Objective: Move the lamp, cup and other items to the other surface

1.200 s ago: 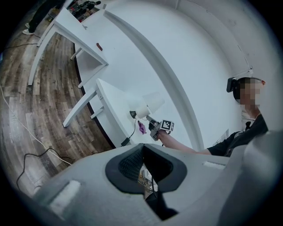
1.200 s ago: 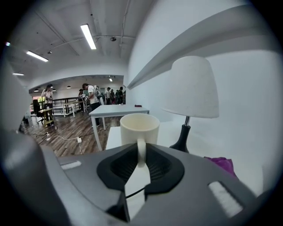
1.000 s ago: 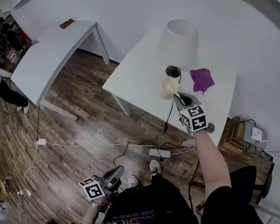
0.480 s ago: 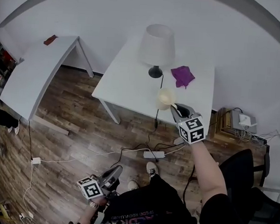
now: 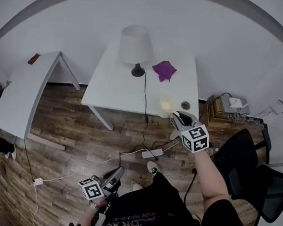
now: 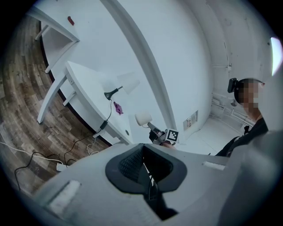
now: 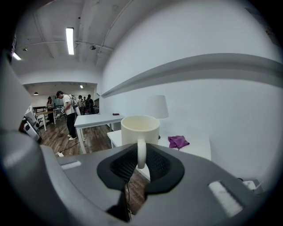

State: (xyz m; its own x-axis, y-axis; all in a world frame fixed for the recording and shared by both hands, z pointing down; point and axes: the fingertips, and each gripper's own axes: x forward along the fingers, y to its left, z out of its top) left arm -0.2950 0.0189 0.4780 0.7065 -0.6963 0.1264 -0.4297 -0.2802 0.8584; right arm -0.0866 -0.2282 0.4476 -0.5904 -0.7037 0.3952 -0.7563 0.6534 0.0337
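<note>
- Two tools appear in the head view. The right tool (image 5: 179, 118) is clamped on the cup (image 5: 168, 105), which hangs over the near edge of the bench (image 5: 114, 91), close to its near right corner. A small round object (image 5: 185, 105) lies just beside the cup on that corner. The lamp (image 5: 135, 46) stands towards the far edge, and its cord (image 5: 145, 93) runs over the near edge to the floor. The purple cloth (image 5: 164, 69) lies to the right of the lamp. The left tool (image 5: 109, 178) hangs low by the person's side, well apart from the bench. A second bench (image 5: 17, 94) stands to the left.
- Left gripper view: the jaws of the left tool (image 6: 148, 176) meet with nothing between them. Beyond them the cup (image 6: 143, 118) is seen raised off the near right corner, with the lamp (image 6: 128, 84) farther along the top.
- Right gripper view: the jaws of the right tool (image 7: 141, 165) are closed on the handle (image 7: 141, 152) of the upright cup (image 7: 140, 129). The lamp (image 7: 158, 107) and cloth (image 7: 178, 141) sit behind it, and the second bench (image 7: 95, 120) lies to the left.
- Step in hand, as judged: the cup is picked up and its carry is starting, while the lamp and cloth are not yet moved.
- Next move, as judged: swing left to the second bench with the cup held level, then set it down before parting the jaws.
</note>
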